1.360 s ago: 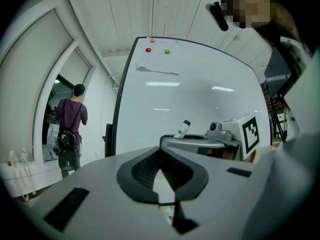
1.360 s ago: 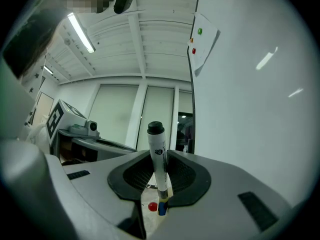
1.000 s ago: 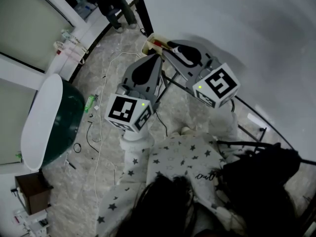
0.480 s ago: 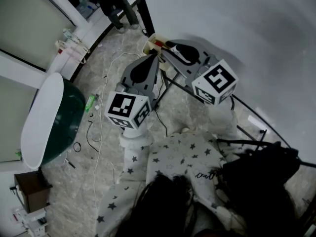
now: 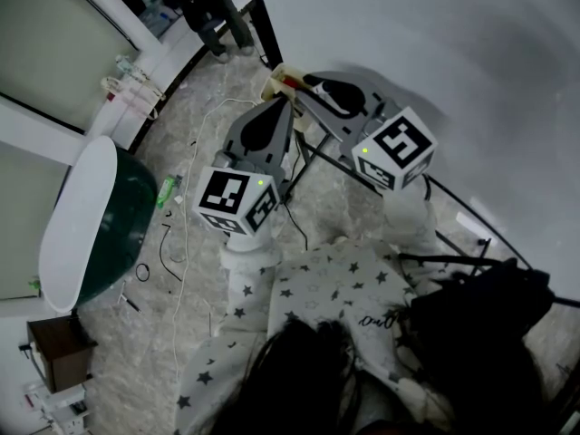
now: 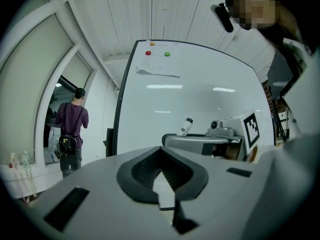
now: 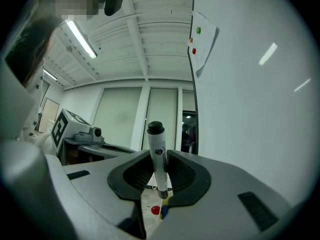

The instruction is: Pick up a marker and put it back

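Observation:
A white marker (image 7: 157, 159) with a black cap stands upright between the jaws of my right gripper (image 7: 159, 186), and the pads press on its barrel. From the left gripper view the same marker (image 6: 186, 126) sticks up above the right gripper (image 6: 200, 141). In the head view the right gripper (image 5: 304, 83) points at a cream tray (image 5: 275, 80) at the whiteboard's (image 5: 408, 34) lower edge. A red cap (image 7: 155, 210) and a blue cap (image 7: 164, 210) lie below the held marker. My left gripper (image 5: 290, 105) is level beside it; its jaws (image 6: 166, 194) stand a narrow gap apart with nothing between them.
A paper sheet (image 6: 157, 66) is pinned to the whiteboard (image 6: 190, 94) with red and green magnets. A person in purple (image 6: 70, 129) stands in a doorway at the left. On the marble floor are loose cables (image 5: 181, 234) and a green and white tub (image 5: 95, 216).

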Demonstrator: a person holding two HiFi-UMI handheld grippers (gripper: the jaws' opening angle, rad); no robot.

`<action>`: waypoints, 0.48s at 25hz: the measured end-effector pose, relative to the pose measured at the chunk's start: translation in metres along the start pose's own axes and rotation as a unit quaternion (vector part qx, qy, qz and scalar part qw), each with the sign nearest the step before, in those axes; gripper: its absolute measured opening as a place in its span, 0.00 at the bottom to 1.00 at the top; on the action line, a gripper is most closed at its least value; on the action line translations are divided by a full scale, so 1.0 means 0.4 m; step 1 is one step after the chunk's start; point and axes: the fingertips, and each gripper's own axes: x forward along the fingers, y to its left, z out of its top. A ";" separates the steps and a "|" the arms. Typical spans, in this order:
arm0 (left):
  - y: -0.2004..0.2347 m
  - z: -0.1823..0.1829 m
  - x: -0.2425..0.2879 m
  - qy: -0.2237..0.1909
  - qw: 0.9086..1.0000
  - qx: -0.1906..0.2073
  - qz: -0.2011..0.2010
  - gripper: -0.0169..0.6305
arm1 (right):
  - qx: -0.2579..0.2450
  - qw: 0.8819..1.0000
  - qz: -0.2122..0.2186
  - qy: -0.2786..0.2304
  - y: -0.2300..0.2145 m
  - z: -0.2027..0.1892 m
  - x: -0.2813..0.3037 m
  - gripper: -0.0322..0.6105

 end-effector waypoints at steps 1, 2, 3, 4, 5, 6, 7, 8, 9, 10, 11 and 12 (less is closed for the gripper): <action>-0.001 -0.001 0.001 0.000 1.000 0.000 0.000 0.03 | 0.000 1.000 0.000 0.000 -0.001 -0.001 -0.001 0.18; -0.003 -0.002 0.002 0.000 1.000 0.001 -0.001 0.03 | 0.000 1.000 0.000 0.000 -0.001 -0.002 -0.003 0.18; -0.003 -0.001 0.002 0.000 1.000 0.001 -0.001 0.03 | 0.000 1.000 0.001 0.000 -0.002 -0.001 -0.003 0.18; -0.004 -0.001 0.001 0.000 1.000 0.001 -0.001 0.03 | 0.000 1.000 0.001 0.000 -0.001 0.001 -0.004 0.18; -0.004 0.000 -0.001 -0.001 1.000 0.002 -0.001 0.03 | 0.000 1.000 0.001 -0.001 -0.001 0.002 -0.003 0.18; -0.003 0.001 -0.003 -0.002 1.000 0.002 -0.001 0.03 | 0.001 1.000 0.001 -0.001 0.000 0.003 -0.003 0.18; -0.001 0.000 -0.004 -0.002 1.000 0.003 0.000 0.03 | 0.002 1.000 0.001 -0.003 -0.001 0.003 -0.003 0.18; 0.001 0.000 -0.004 -0.001 1.000 0.004 0.001 0.03 | 0.004 1.000 0.002 -0.004 -0.002 0.005 -0.003 0.18; 0.003 0.000 -0.003 0.001 1.000 0.007 0.002 0.03 | 0.004 1.000 0.002 -0.005 -0.004 0.007 -0.001 0.18; 0.008 0.002 -0.001 0.004 1.000 0.010 0.005 0.03 | 0.003 1.000 0.003 -0.005 -0.007 0.010 0.001 0.18; 0.013 0.005 0.000 0.006 1.000 0.013 0.008 0.03 | 0.000 1.000 0.004 -0.004 -0.010 0.013 0.004 0.18; 0.020 0.007 0.002 0.006 1.000 0.015 0.012 0.03 | -0.002 1.000 0.005 -0.003 -0.015 0.014 0.007 0.18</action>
